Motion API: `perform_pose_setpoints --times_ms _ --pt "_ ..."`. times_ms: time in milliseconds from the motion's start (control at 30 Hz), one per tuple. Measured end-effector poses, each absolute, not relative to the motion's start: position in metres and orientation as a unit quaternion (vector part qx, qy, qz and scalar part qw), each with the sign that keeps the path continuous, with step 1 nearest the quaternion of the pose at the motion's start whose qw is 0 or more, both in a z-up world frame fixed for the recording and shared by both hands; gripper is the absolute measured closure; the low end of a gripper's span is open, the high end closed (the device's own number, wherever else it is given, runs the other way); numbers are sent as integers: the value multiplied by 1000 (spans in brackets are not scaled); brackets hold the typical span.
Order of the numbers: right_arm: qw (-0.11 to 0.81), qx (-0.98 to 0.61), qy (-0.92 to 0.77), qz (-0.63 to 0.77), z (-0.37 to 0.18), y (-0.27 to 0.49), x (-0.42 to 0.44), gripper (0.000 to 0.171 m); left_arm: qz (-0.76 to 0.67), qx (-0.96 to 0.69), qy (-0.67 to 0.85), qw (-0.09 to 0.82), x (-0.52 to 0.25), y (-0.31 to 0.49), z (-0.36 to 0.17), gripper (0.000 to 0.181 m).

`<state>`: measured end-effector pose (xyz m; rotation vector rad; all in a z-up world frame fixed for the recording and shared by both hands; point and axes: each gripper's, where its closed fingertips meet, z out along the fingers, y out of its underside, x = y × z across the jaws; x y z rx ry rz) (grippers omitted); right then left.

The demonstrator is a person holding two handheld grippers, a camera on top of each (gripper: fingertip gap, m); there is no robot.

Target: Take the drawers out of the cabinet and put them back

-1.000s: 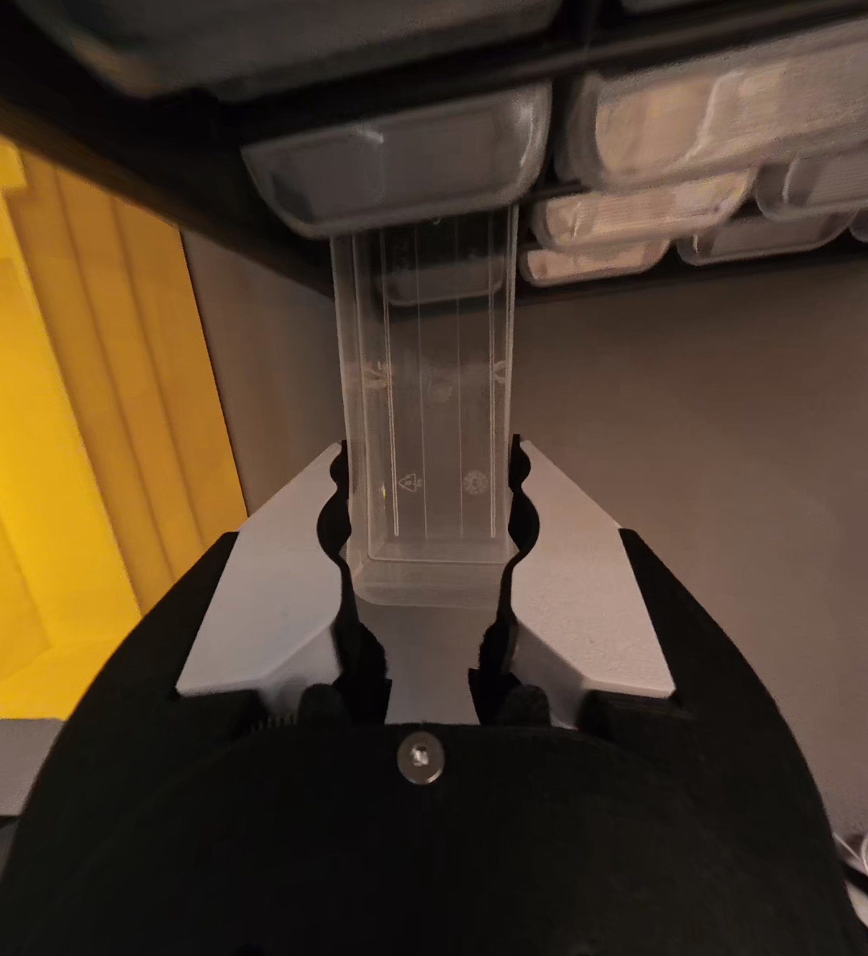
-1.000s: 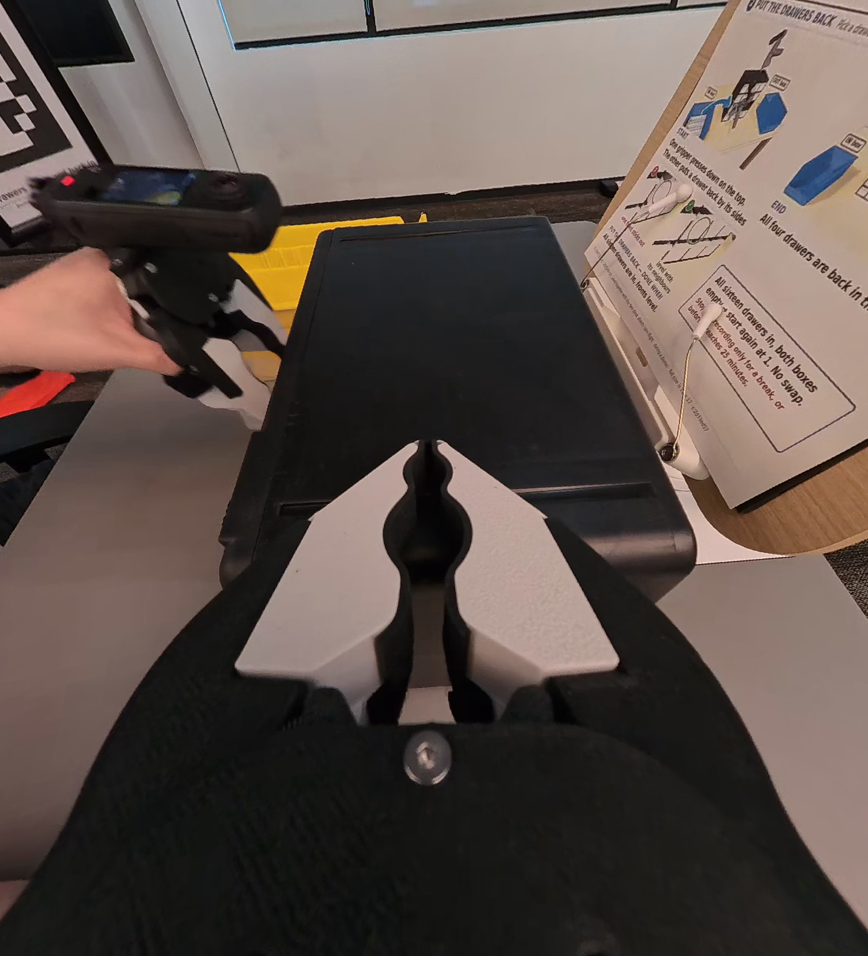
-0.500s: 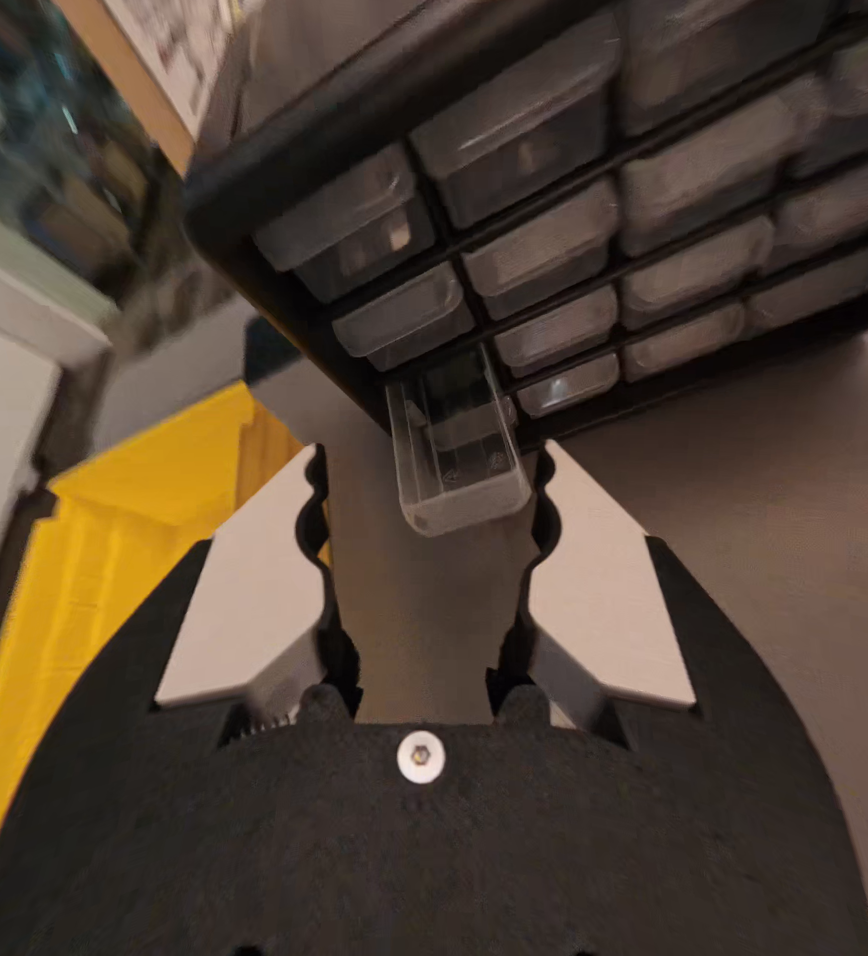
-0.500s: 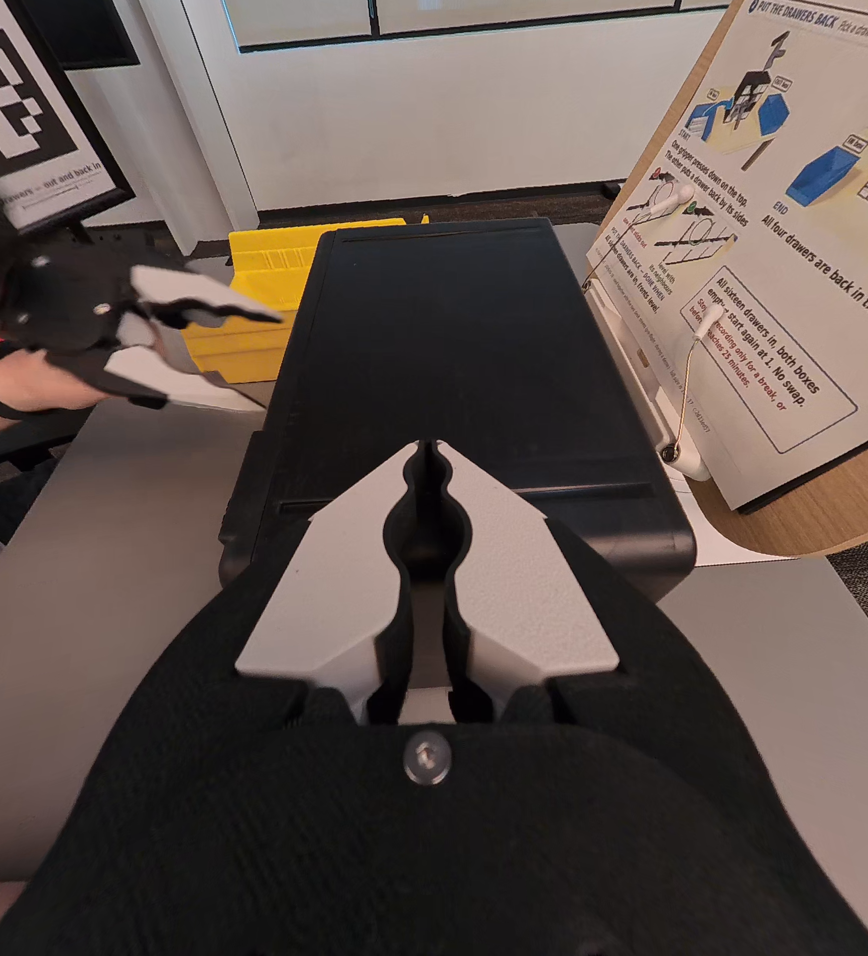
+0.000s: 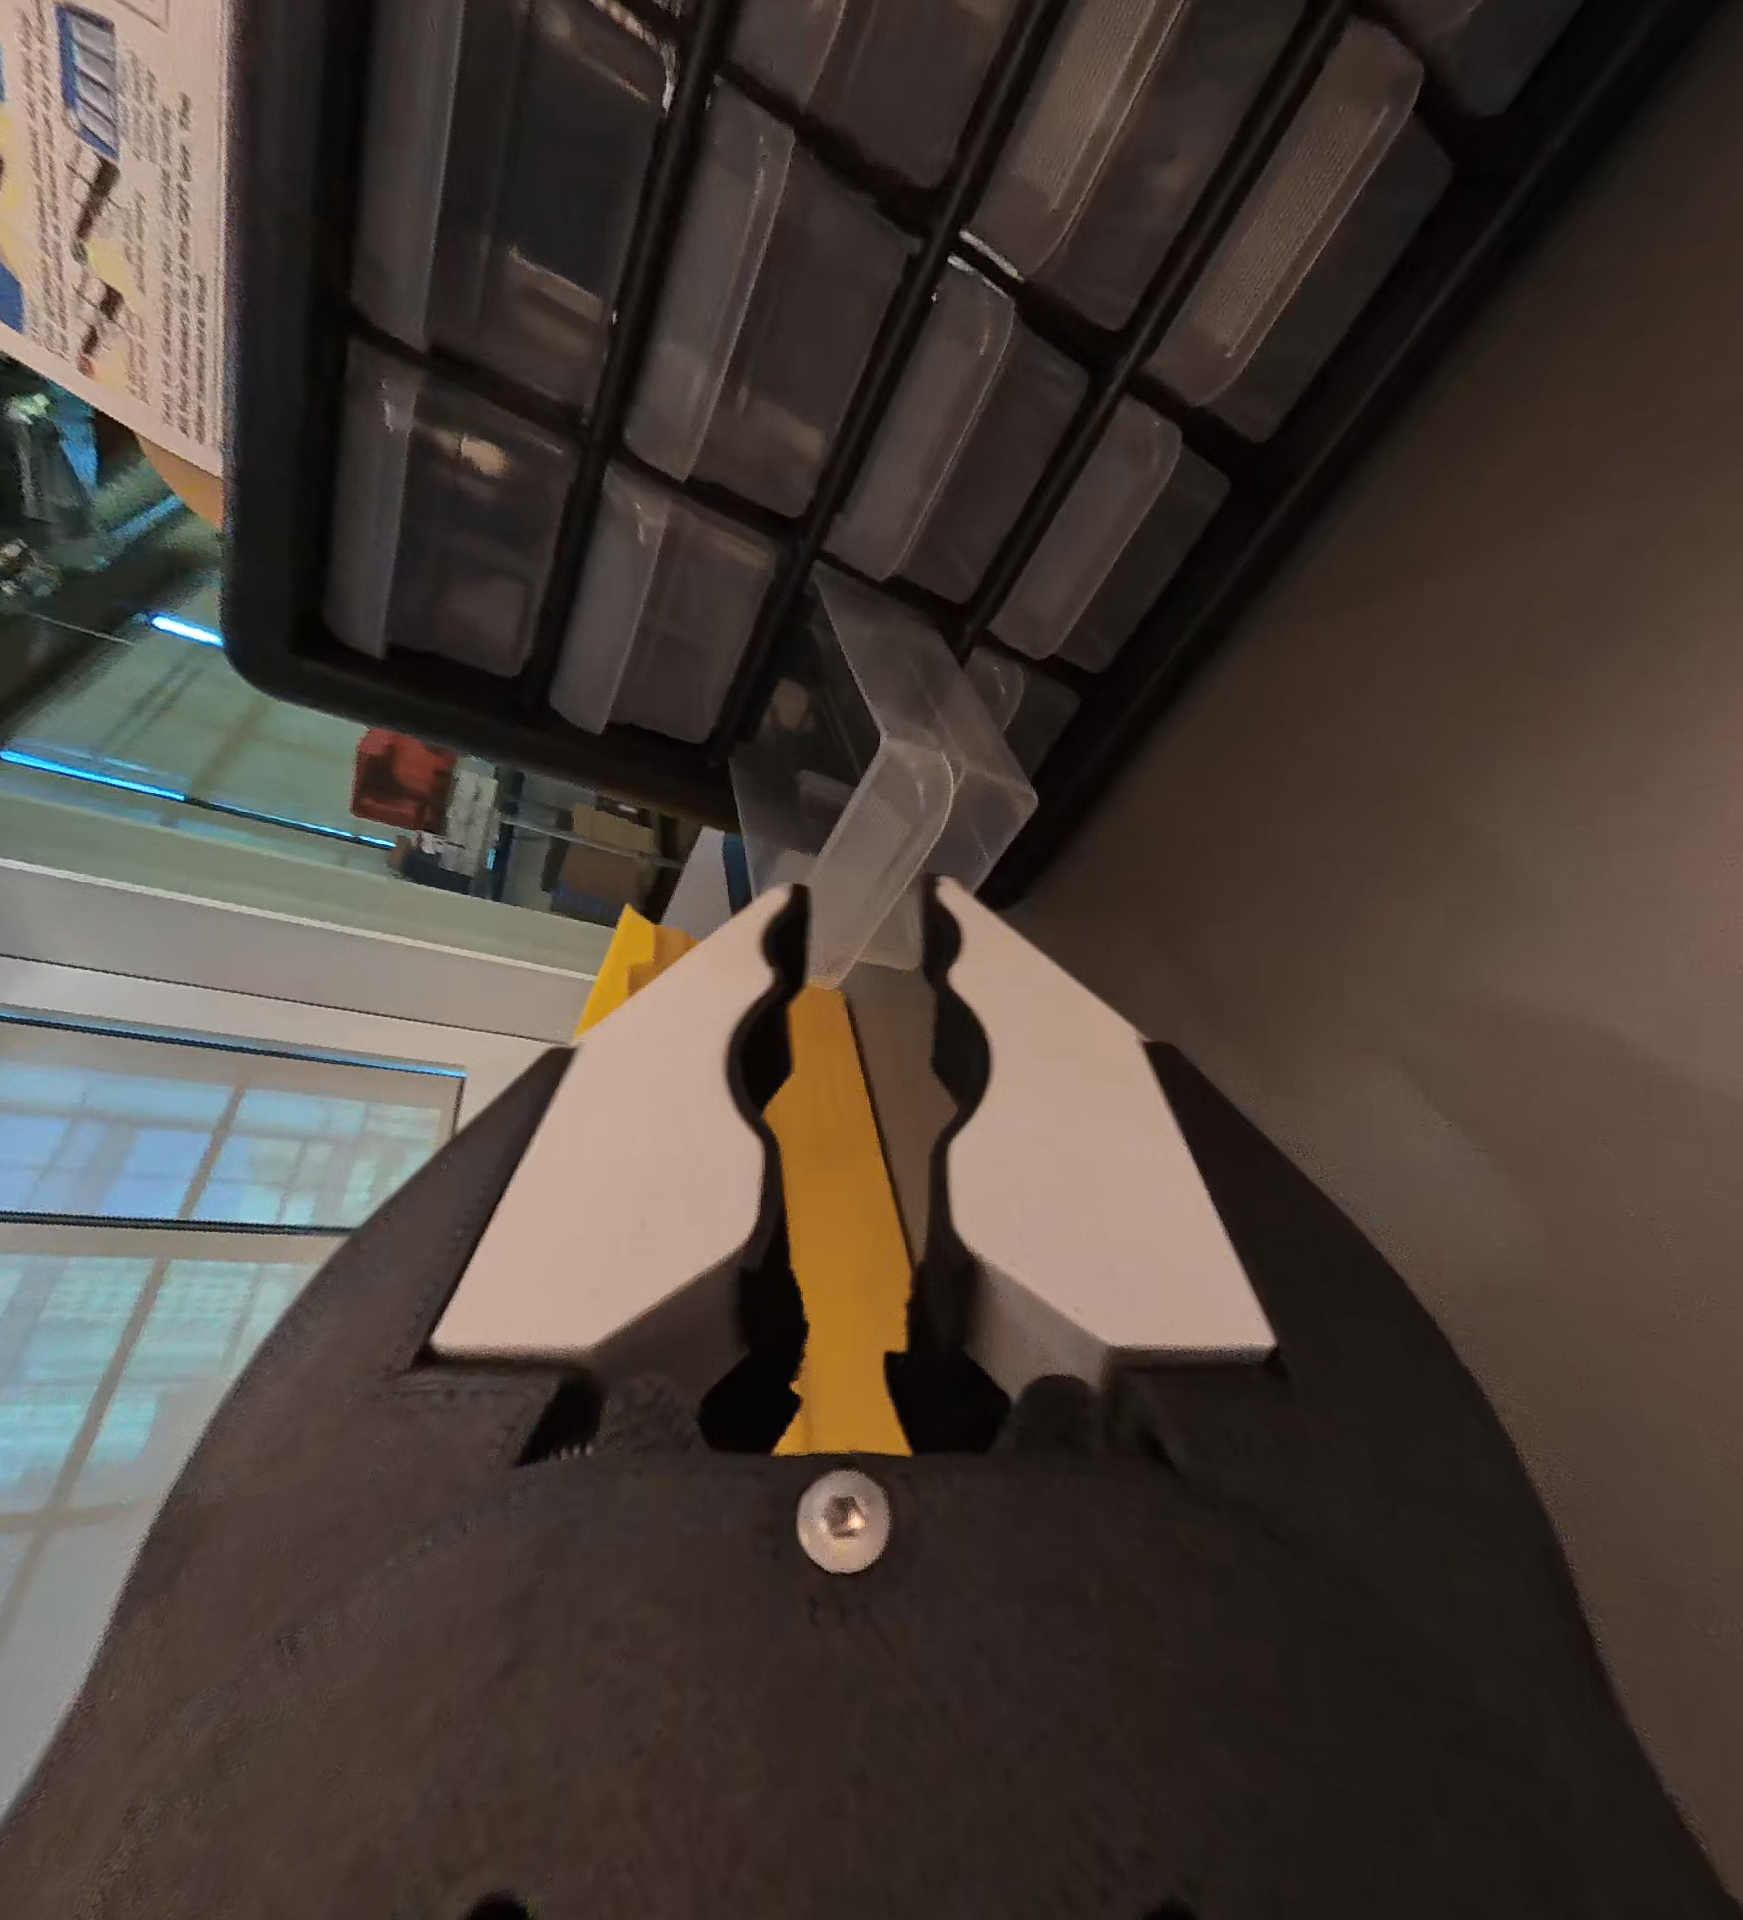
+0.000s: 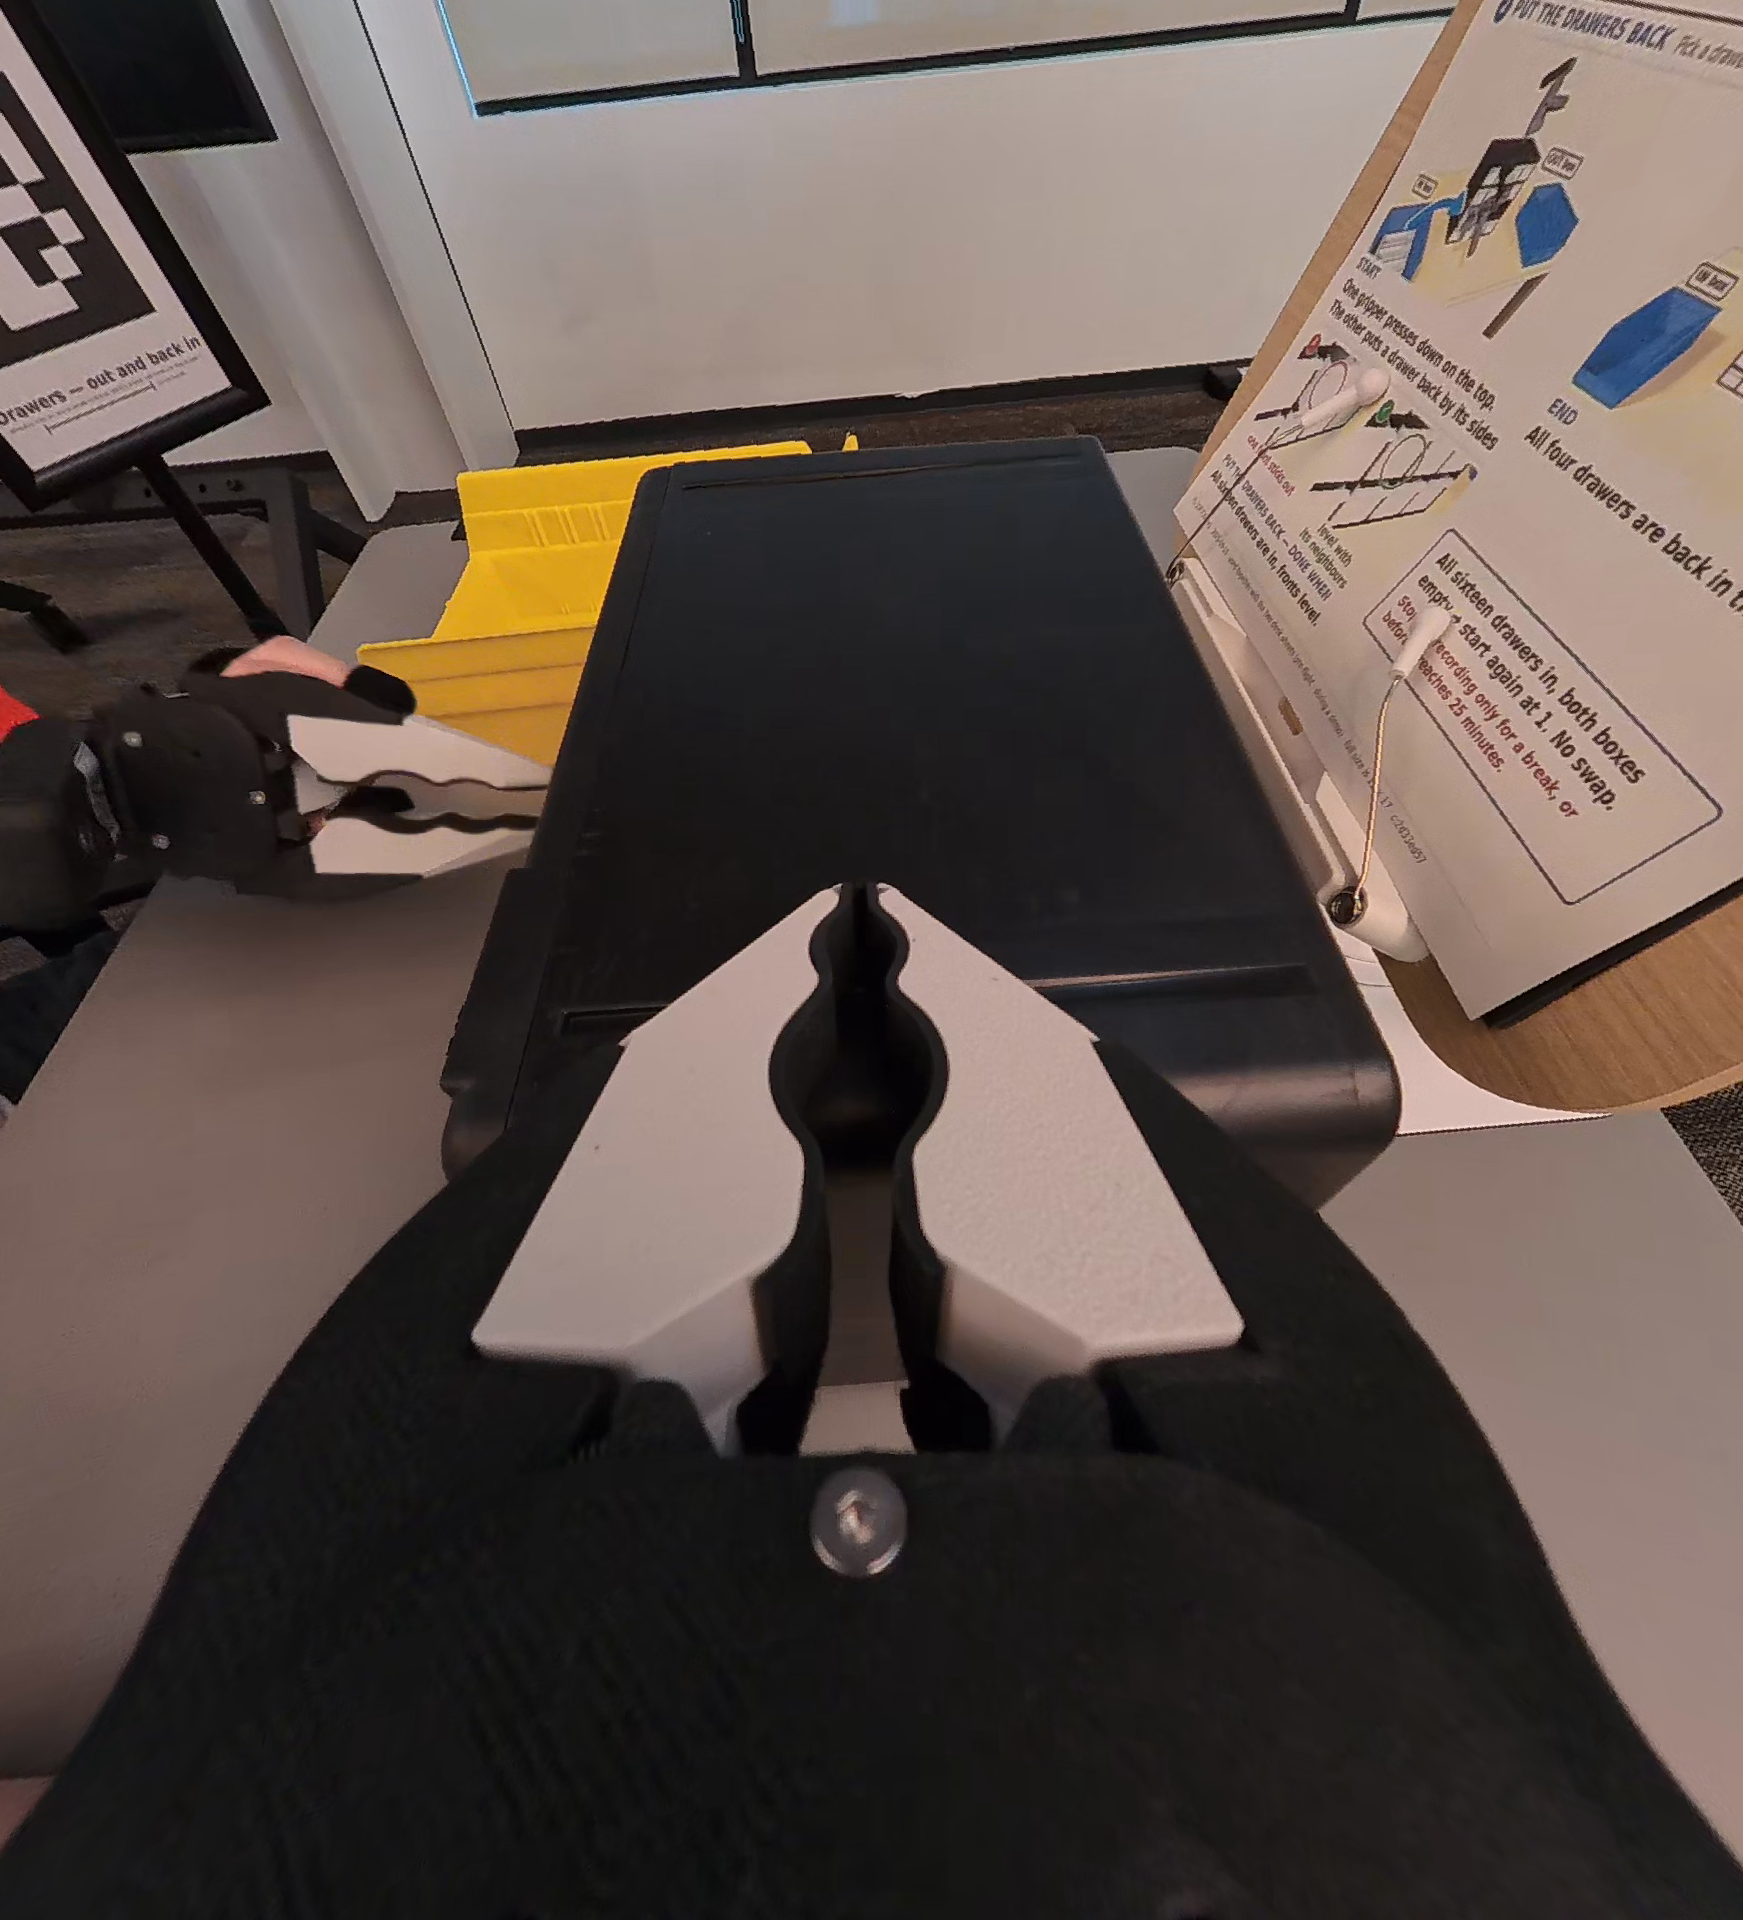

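The black cabinet (image 6: 898,675) stands on the grey table (image 6: 171,1143). Its front with several clear drawers fills the top of the left wrist view (image 5: 264,416), which is rolled on its side. One clear drawer (image 5: 908,790) sticks partway out of a slot at the cabinet's lower left corner. My left gripper (image 5: 867,914) is closed on that drawer's front end. It also shows in the right wrist view (image 6: 534,784) at the cabinet's left front edge. My right gripper (image 6: 856,894) is shut and empty, with its tips on the cabinet's top near the front.
A yellow bin (image 6: 524,582) sits on the table left of the cabinet, behind my left gripper. An instruction board (image 6: 1521,468) leans at the right of the cabinet. A black-and-white marker sign (image 6: 36,239) stands at the far left.
My left gripper let go of the drawer's sides, pulled back and rolled about a quarter turn. It has now narrowed onto the drawer's front end. My right gripper has not moved.
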<state>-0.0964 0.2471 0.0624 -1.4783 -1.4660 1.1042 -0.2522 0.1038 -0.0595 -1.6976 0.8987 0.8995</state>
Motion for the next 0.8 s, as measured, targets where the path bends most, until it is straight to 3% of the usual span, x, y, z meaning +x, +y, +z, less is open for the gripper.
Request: perform_pose_setpoints --times_ms 67,633,800 --pt "381 -580 -575 434 62 247 -96 171 380 -691 377 486 -252 109 -59 170" --pt "381 -579 -576 434 63 247 -96 171 360 -703 327 518 -254 171 -58 170" --pt "381 -580 -576 433 63 247 -97 171 293 -674 286 615 -239 141 -22 167"
